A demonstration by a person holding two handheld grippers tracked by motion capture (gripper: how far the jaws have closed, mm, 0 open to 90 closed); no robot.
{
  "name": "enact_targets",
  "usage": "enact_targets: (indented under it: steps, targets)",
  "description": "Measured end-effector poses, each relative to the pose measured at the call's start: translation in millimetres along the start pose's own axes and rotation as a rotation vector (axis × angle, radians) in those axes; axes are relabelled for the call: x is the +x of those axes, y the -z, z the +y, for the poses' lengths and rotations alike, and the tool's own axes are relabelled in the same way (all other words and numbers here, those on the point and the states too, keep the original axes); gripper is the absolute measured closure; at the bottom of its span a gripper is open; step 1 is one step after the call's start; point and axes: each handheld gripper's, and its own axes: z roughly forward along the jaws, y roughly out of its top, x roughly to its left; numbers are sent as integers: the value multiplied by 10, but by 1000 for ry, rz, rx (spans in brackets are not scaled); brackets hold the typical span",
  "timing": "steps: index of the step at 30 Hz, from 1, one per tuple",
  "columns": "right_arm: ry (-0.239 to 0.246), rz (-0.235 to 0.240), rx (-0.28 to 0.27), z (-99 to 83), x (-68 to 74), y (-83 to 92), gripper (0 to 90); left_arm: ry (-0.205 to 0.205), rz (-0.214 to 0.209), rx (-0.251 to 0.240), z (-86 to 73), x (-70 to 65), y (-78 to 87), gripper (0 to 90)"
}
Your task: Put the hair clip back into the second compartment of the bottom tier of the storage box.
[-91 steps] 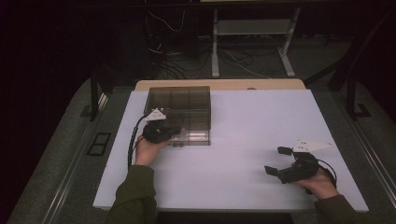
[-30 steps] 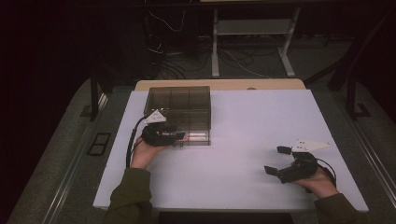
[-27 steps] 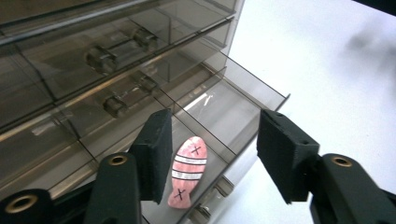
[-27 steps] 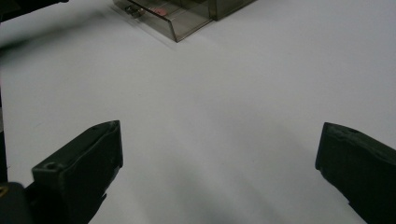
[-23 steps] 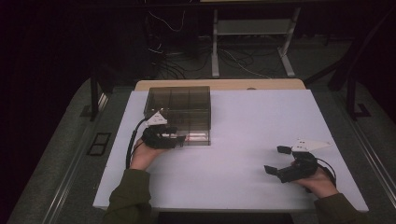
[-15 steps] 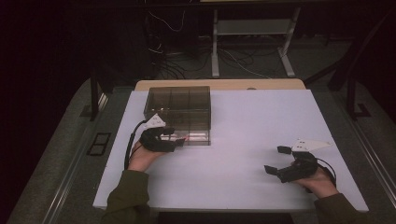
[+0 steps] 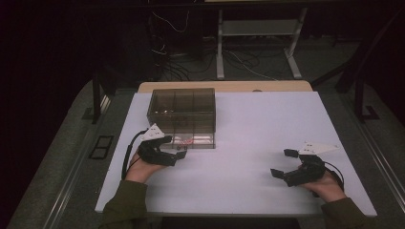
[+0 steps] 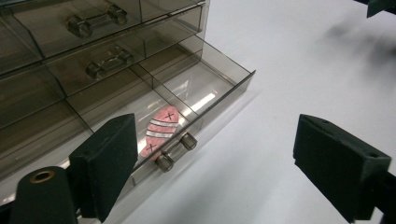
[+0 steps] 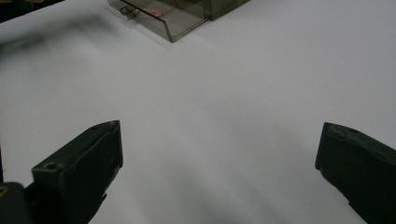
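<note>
A smoky see-through drawer cabinet (image 7: pixel 181 110) stands at the back left of the white table (image 7: pixel 248 129). Its bottom drawer (image 8: pixel 212 91) is pulled out, and a pink oval piece with white stripes and x marks (image 8: pixel 160 129) lies in it; the same pink piece (image 7: pixel 185 140) shows faintly in the high view. The drawer's clear bar handle (image 8: pixel 175 149) lies between my left gripper's jaws, untouched. My left gripper (image 8: pixel 224 168) (image 7: pixel 176 155) is open just in front of the drawer. My right gripper (image 7: pixel 283 163) (image 9: pixel 219 172) rests open at the front right, holding nothing.
The cabinet's upper drawers (image 8: pixel 95 21) are closed, each with a clear handle. In the right gripper view the open drawer (image 9: pixel 163 16) lies far ahead across bare white table. A table leg frame and cables (image 7: pixel 258 43) stand on the dark floor behind.
The bottom drawer has slid out toward the person as my left gripper drew back from the cabinet. The right gripper has stayed put.
</note>
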Motion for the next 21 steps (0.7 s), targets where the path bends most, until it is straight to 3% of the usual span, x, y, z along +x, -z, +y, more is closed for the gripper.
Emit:
enact_targets:
  steps: [13, 21]
  targets:
    - [-2, -4, -4, -1, -4, 9, 2, -22, -22, 12, -129, -170, -7, 4]
    - [-2, -5, -4, -1, -4, 9, 2, -39, -44, 2, -241, -238, 30, 0]
